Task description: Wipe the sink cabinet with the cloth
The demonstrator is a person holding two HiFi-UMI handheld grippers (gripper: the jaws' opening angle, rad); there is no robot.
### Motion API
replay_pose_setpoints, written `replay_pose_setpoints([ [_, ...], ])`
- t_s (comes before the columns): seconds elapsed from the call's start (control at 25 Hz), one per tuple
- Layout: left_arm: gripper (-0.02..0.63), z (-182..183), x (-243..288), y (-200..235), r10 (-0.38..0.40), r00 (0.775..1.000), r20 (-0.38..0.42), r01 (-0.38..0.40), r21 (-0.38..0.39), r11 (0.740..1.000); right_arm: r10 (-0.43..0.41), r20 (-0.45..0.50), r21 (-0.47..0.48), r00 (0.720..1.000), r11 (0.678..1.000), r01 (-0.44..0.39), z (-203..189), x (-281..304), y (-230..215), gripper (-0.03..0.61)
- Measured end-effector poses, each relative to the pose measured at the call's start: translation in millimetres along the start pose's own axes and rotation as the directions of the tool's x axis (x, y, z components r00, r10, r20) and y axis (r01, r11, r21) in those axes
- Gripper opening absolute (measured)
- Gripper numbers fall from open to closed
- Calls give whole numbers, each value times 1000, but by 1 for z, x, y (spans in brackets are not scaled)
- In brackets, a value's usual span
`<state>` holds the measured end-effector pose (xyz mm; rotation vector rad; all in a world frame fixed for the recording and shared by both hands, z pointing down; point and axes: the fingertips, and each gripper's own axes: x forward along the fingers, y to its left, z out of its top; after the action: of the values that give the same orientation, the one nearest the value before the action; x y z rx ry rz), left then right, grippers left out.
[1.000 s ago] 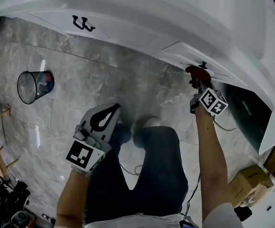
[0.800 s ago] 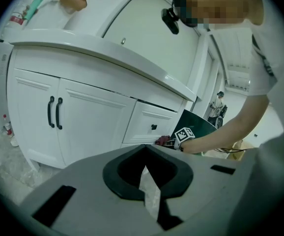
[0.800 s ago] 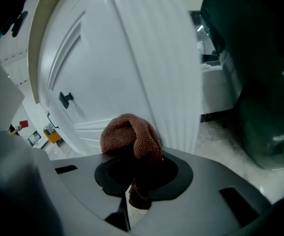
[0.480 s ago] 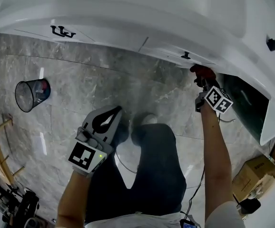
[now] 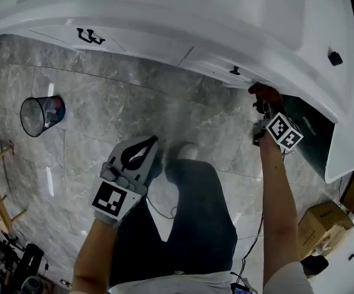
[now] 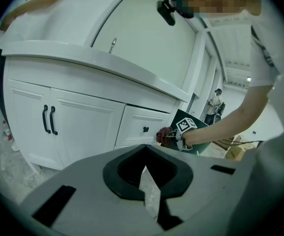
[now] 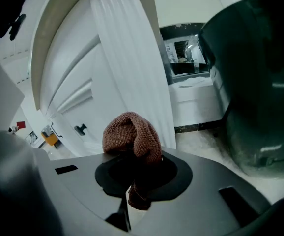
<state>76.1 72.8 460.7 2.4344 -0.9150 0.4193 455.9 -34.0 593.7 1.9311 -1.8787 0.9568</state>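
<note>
I am pinching the reddish-brown knitted cloth (image 7: pixel 132 134) in my right gripper (image 7: pixel 132 177) at the right corner post of the white wooden sink cabinet (image 7: pixel 127 58) — my left gripper (image 6: pixel 147 173) is hanging closed on nothing, well apart.

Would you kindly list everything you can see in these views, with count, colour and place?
sink cabinet: one, white, top of head view
door handles: two, black, cabinet's left doors
drawer knob: one, black, beside the cloth
cloth: one, reddish brown, in right gripper
waste bin: one, black mesh, far left
cardboard box: one, brown, lower right
left gripper: one, grey, shut, empty
right gripper: one, grey, shut on cloth
</note>
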Motion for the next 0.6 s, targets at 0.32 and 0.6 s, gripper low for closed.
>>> replay_pose_setpoints([
  [0.32, 11, 30, -29, -15, 17, 1000, 2, -17, -19, 1000, -12, 19, -22, 1000, 1000, 13, 51, -47, 17, 63],
  [0.6, 11, 53, -44, -20, 25, 1000, 2, -25, -23, 999, -22, 52, -36, 998, 999, 24, 88, -76, 33, 63],
])
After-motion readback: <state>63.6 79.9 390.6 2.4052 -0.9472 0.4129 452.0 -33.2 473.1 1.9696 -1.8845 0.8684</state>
